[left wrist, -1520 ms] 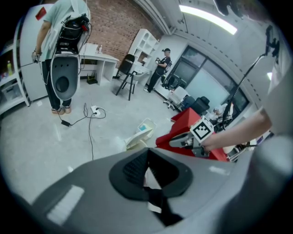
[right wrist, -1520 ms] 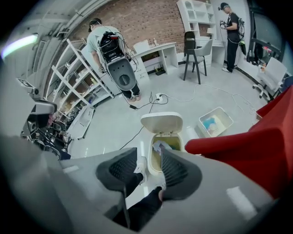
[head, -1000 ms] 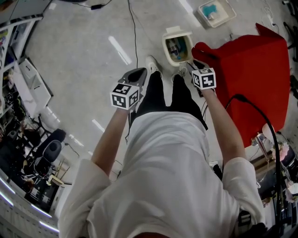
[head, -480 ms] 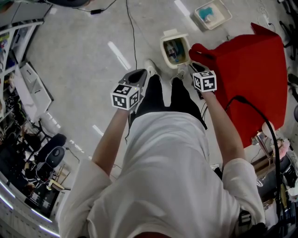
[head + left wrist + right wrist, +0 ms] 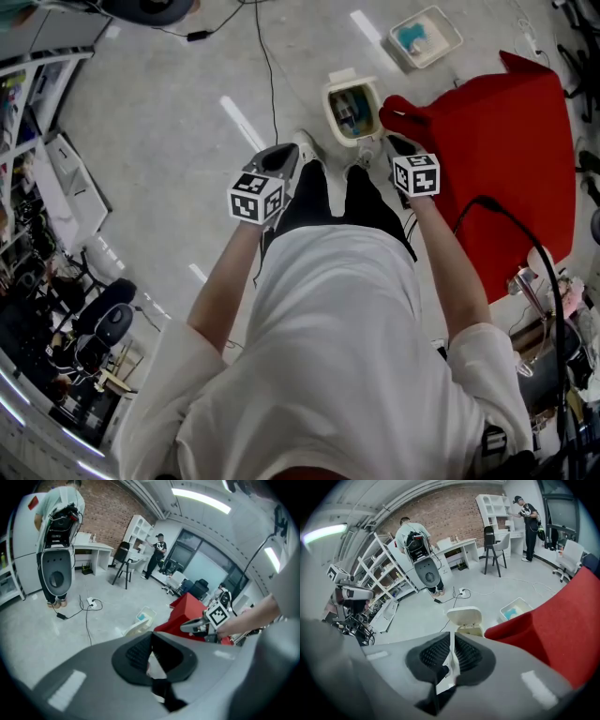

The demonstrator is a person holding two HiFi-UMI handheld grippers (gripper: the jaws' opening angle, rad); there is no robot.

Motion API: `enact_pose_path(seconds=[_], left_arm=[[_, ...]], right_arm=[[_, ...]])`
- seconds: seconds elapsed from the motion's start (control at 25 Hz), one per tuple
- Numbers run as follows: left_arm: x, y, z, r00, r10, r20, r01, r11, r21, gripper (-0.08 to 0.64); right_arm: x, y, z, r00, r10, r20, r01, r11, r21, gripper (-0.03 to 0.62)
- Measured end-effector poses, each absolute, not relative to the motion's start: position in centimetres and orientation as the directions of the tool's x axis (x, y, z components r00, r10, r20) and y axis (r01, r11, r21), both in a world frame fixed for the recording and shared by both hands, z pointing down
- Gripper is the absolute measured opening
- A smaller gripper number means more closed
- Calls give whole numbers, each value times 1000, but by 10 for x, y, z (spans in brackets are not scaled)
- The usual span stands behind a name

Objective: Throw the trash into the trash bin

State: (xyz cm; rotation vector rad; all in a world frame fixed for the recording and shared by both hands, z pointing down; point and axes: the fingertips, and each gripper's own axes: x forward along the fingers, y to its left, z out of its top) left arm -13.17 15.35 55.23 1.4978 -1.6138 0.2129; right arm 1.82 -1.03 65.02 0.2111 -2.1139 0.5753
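**Item 1: trash bin** [image 5: 328, 105]. Cream, lid tipped open. It stands on the grey floor just ahead of the wearer's white shoes [image 5: 307, 147] and just beside the near corner of the red-covered counter [image 5: 511, 131]. Bluish and dark contents show inside, but no single piece can be told apart.

**Item 2: right gripper** [image 5: 401, 142]. Held out over the floor, pointing steeply down, near the bin and close to the counter's corner. Its marker cube [image 5: 416, 175] faces up. The ribbed fingers [image 5: 471, 656] have just been closing and stand narrow, with 1 thin slit left between them. Only a pale strip shows through the slit, and nothing is clearly gripped.

**Item 3: left gripper** [image 5: 284, 150]. Held out level with the right one, on the other side of the wearer's legs, over a shoe. Its marker cube [image 5: 255, 195] faces up. The fingers [image 5: 136, 653] are together at the tips, with no object seen between them.

**Item 4: white tray** [image 5: 454, 36]. On the floor beyond the bin, with something blue inside.

**Item 5: black cable** [image 5: 269, 66]. Runs across the floor toward the wearer's feet.

**Item 6: surroundings.** White shelving [image 5: 379, 569] stands at the left wall. A dark chair [image 5: 494, 548] stands at a white desk under the brick wall. 2 other people are well away from the bin, 1 bent over equipment [image 5: 415, 536] and 1 standing by the far shelves [image 5: 529, 522].
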Motion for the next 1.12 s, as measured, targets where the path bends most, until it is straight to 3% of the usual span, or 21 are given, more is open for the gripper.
enact_pose_path(seconds=[0.24, 1.12], left_arm=[[-131, 152, 537, 139, -720, 680, -877, 230, 422, 5], [-119, 135, 488, 162, -760, 630, -909, 134, 394, 5]], right_arm=[[27, -16, 611, -628, 23, 778, -371, 870, -325, 3], [56, -20, 512, -742, -75, 666, -378, 868, -323, 2]])
